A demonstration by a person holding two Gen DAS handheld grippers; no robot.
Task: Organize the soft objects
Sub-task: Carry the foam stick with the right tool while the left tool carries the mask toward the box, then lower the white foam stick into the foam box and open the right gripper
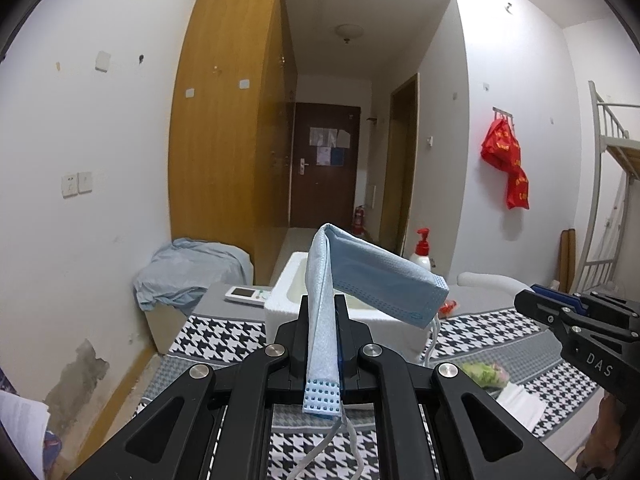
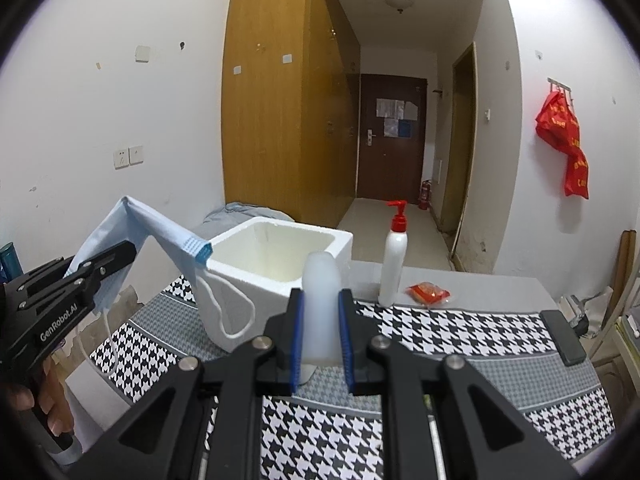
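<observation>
A pump bottle (image 2: 393,256) stands beside a red packet (image 2: 427,293) on the houndstooth cloth (image 2: 460,336).

A dorm-style bedroom: tall wooden wardrobe (image 2: 280,92), metal bunk-bed frame (image 1: 604,184), entry door (image 2: 392,140) down the hallway.

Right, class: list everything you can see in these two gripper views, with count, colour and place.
face mask: one, blue, held above the table, folded over
foam piece: one, white, in the right gripper
foam box: one, white, on the table
pump bottle: one, white with red pump, right of the box
snack packet: one, red, beside the bottle
remote control: one, white, left of the box
tablecloth: one, black-white houndstooth
left gripper: black, shut on the mask
right gripper: black, blue pads, shut on the foam
</observation>
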